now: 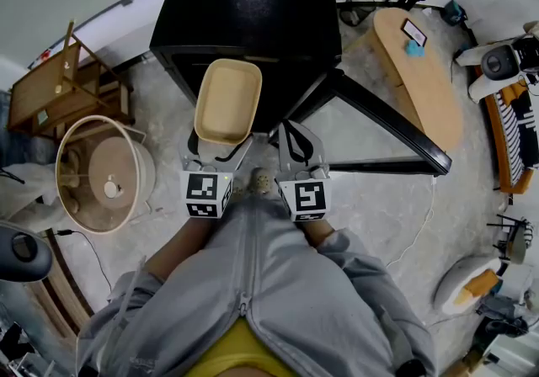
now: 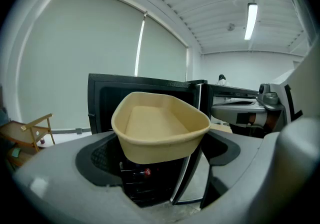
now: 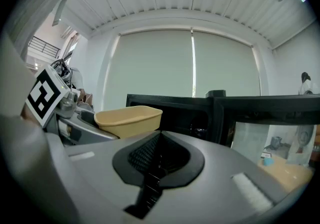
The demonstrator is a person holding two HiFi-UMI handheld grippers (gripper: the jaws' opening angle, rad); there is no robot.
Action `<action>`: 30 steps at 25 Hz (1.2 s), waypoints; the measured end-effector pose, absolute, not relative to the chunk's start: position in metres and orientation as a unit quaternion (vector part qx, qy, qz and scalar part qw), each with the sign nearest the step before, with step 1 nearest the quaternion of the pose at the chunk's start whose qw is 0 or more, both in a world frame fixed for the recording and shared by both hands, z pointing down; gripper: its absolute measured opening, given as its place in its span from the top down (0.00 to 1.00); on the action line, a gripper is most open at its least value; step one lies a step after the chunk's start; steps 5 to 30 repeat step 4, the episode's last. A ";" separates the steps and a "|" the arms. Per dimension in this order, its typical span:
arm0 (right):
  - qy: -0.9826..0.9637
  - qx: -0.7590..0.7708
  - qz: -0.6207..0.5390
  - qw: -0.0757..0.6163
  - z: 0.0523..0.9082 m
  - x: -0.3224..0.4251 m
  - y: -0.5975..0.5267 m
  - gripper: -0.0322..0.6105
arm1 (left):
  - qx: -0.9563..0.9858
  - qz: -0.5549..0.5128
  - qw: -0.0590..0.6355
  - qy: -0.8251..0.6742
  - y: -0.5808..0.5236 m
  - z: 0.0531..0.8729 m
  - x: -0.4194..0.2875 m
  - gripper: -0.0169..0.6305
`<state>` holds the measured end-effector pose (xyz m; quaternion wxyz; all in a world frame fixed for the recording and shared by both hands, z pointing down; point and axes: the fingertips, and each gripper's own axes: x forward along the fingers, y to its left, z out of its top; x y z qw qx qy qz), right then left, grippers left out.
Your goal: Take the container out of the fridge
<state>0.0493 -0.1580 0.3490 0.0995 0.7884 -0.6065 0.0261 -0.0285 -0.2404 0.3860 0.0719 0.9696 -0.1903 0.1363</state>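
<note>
Container (image 1: 227, 102): tan, empty, held up in front of the black fridge (image 1: 244, 5).
Left gripper (image 1: 222, 146): clamped on the container's near end.
Right gripper (image 1: 296, 145): jaws together, empty, just beside the left.
Fridge door (image 1: 387, 124): swung open, at right.
Surroundings: round beige tub (image 1: 101, 173) left; wooden table (image 1: 421, 81) right.

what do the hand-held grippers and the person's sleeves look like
Both the left hand-held gripper and right hand-held gripper are light grey with dark textured pads, each carrying a white cube with black square markers. The person wears a grey zipped jacket.

The black fridge's open door (image 1: 386, 125) barred the right side; pale stone floor (image 1: 166, 129) lay open leftward, toward a round beige drum (image 1: 101, 175).
</note>
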 end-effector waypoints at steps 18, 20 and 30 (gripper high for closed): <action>-0.605 0.790 0.027 0.099 0.349 0.051 -0.159 0.95 | 0.969 0.141 0.074 -0.189 -0.241 0.389 -0.030 0.19; -0.605 0.790 0.027 0.099 0.349 0.051 -0.159 0.95 | 0.969 0.141 0.074 -0.189 -0.241 0.389 -0.030 0.19; -0.605 0.790 0.027 0.099 0.349 0.051 -0.159 0.95 | 0.969 0.141 0.074 -0.189 -0.241 0.389 -0.030 0.19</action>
